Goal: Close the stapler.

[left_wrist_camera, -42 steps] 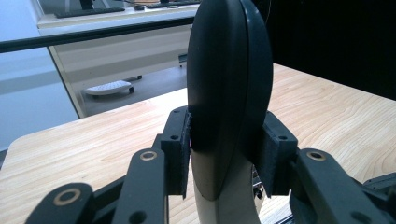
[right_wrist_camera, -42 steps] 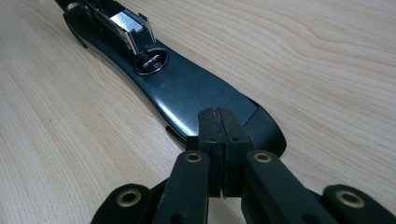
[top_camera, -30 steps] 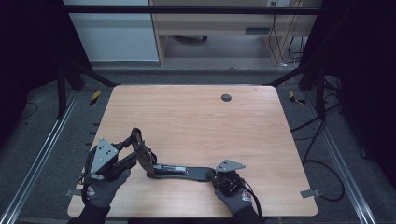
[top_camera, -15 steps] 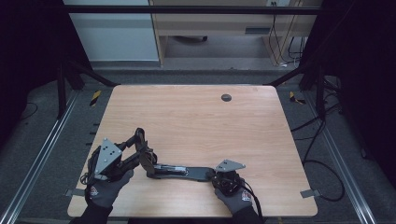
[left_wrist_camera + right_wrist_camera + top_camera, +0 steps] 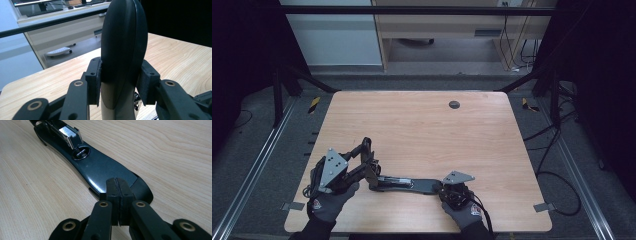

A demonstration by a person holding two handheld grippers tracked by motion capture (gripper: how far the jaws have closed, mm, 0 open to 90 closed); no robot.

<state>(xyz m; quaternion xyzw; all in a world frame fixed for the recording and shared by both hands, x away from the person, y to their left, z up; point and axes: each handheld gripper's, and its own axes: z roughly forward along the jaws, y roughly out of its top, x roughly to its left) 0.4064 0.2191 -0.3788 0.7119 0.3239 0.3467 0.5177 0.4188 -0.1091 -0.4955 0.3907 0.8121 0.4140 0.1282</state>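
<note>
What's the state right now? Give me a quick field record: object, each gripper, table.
object: black stapler, opened out, base flat on the table, metal magazine exposed
left gripper: jaws shut on the stapler's raised top arm
right gripper: jaws closed together, pressing down on the base's end
table: wooden, with a round dark grommet at the far side
</note>
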